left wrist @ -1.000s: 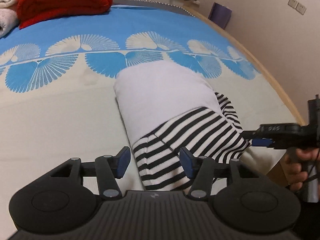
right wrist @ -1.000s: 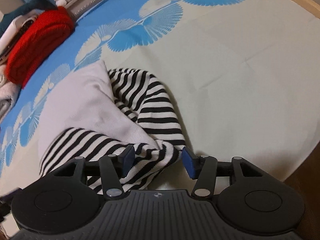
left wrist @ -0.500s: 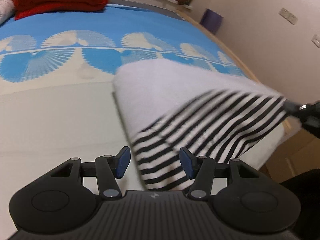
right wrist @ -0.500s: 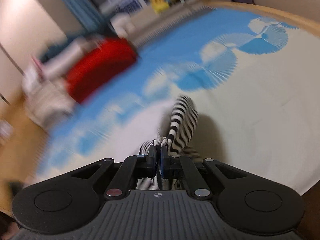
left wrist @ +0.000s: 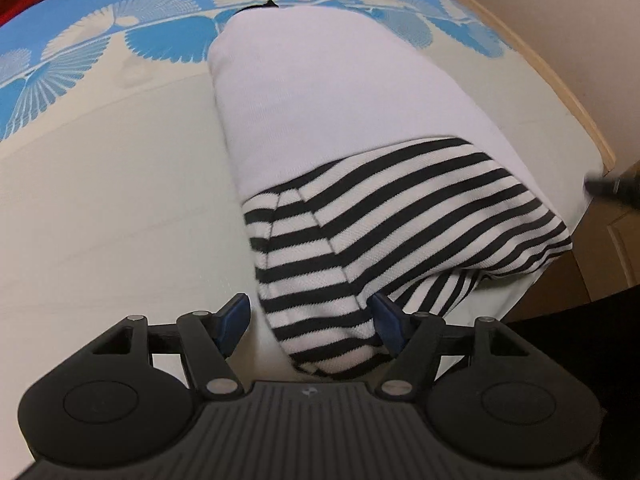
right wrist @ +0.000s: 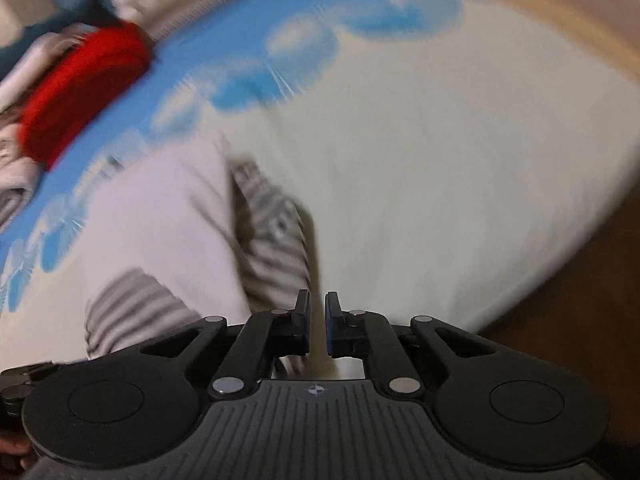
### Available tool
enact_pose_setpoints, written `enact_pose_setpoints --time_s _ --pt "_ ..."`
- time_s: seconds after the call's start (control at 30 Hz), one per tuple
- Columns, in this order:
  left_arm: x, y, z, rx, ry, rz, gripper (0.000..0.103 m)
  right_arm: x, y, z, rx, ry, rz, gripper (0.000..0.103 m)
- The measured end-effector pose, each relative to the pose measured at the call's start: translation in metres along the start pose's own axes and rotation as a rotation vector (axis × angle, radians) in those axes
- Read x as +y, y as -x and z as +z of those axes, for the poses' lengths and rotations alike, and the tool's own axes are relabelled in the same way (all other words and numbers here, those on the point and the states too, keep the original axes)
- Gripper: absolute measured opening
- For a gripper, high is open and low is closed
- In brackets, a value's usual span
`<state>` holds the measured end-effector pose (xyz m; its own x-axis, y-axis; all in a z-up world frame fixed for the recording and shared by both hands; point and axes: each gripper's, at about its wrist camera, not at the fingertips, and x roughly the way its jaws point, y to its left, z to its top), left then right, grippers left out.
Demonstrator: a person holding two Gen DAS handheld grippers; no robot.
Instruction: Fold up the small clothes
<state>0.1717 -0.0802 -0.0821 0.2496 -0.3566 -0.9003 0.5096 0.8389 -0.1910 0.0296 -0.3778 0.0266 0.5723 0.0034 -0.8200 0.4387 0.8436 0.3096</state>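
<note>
The garment (left wrist: 340, 128), white with a black-striped lower part, lay on the bed (left wrist: 100, 200) near its edge, its striped hem toward the camera. Half a second before, the striped part had been lifted and stretched out to the right in the air; now it lay down across the white body, with one striped layer folded over another. A second before, it had lain bunched at the garment's right side. The judgement is that one fold had just been laid.

The left gripper (left wrist: 310, 320) hovered at the near hem, its jaws spread wide, the striped end between them but not pinched. This matched its stance in both earlier left-wrist views.

The right gripper (right wrist: 317, 320) had been clamped on striped cloth half a second before. Now its jaws stood nearly together with a narrow gap, and no cloth showed between them. The right-wrist view was heavily blurred, so release is a judgement only. The striped sleeve (right wrist: 272, 232) lay just ahead of it on the bed.

A red blanket (right wrist: 80, 88) lay at the far end, well apart.

The next step would likely call for smoothing or a second fold.
</note>
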Motion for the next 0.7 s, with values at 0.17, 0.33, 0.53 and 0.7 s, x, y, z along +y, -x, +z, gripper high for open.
enact_pose_setpoints --time_s 0.17,0.33,0.53,0.7 --pt "0.007 0.003 0.003 0.008 0.034 -0.053 0.073 0.035 -0.014 0.016 -0.003 0.183 0.136 0.071" --pt "0.023 0.017 0.012 -0.083 0.150 -0.103 0.074 0.031 -0.078 0.022 0.145 0.078 0.167 0.035" --pt "0.018 0.002 0.019 -0.038 0.165 -0.158 0.076 0.012 -0.053 0.039 -0.021 -0.052 0.298 0.000" --pt "0.006 -0.014 0.011 0.050 0.083 -0.085 0.082 0.002 -0.086 0.030 0.079 -0.009 0.081 0.000"
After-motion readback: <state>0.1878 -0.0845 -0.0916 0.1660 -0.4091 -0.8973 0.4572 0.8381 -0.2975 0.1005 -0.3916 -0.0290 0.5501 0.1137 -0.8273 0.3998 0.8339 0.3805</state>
